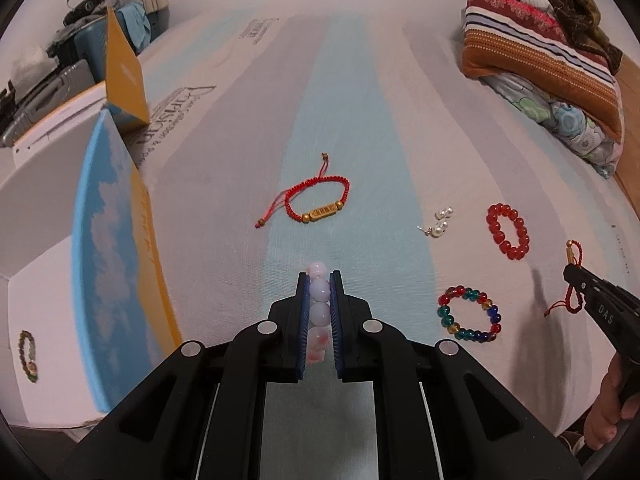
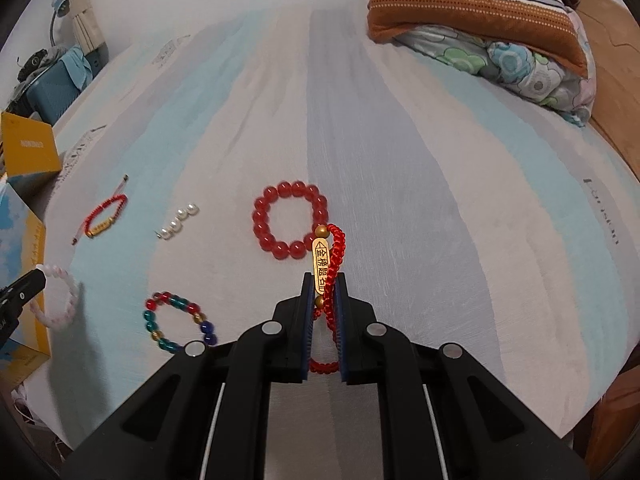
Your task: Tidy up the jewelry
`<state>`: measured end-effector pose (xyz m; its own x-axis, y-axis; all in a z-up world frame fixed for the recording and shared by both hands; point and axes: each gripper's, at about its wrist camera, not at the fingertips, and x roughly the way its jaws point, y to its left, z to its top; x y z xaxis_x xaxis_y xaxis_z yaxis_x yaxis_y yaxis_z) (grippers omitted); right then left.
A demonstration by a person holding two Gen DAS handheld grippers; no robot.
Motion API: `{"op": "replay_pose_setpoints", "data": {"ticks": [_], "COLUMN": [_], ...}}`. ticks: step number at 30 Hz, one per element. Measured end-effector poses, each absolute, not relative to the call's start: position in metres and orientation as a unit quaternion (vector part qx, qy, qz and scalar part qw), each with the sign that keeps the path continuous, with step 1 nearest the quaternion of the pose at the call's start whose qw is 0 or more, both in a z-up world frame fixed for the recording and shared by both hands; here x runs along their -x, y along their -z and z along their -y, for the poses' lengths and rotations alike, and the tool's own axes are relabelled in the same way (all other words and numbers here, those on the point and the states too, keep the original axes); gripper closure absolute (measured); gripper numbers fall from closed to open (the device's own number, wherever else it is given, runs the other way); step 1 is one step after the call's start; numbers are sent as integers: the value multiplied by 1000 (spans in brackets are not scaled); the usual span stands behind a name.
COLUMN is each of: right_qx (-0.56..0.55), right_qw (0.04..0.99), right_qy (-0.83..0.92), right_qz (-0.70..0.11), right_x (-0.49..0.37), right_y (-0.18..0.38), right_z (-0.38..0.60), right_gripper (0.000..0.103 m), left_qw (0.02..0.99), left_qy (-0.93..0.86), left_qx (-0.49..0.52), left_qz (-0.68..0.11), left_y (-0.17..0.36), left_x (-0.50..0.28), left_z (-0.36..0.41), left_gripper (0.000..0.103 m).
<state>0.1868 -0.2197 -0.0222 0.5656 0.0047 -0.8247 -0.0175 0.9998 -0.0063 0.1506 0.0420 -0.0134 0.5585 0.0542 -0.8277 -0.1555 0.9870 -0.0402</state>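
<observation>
My left gripper (image 1: 319,280) is shut on a pale pink bead bracelet (image 1: 319,295), lifted above the striped bedsheet. My right gripper (image 2: 323,280) is shut on a red braided bracelet with a gold plate (image 2: 322,266), also lifted. On the sheet lie a second red cord bracelet with a gold bar (image 1: 320,200), pearl earrings (image 1: 440,220), a red bead bracelet (image 2: 290,220) and a multicoloured glass bead bracelet (image 1: 470,314). In the right wrist view the pink bracelet (image 2: 60,296) hangs from the left gripper at the far left.
An open white box with a blue and yellow lid (image 1: 116,264) stands at the left; a dark bead bracelet (image 1: 28,356) lies inside it. Folded quilts and a striped pillow (image 1: 540,68) are piled at the far right. A hand (image 1: 608,412) holds the right gripper.
</observation>
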Motion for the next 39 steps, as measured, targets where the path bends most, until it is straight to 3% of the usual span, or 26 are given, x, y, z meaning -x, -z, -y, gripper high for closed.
{"op": "replay_pose_setpoints", "data": {"ticks": [22, 39], "right_qx": [24, 64], "right_qw": [903, 906], "right_qy": [-46, -128], "right_qz": [-427, -398], "right_x": [-170, -144], "right_y": [-62, -101], "right_z": [144, 9], "right_gripper": [94, 94], "left_qw": [905, 911], "left_qy": [-66, -133], "left_qx": [58, 90], "left_qz": [-416, -380], "left_y": [-86, -127], "left_x": [-111, -55], "left_z": [-74, -175], "left_gripper": [94, 94]}}
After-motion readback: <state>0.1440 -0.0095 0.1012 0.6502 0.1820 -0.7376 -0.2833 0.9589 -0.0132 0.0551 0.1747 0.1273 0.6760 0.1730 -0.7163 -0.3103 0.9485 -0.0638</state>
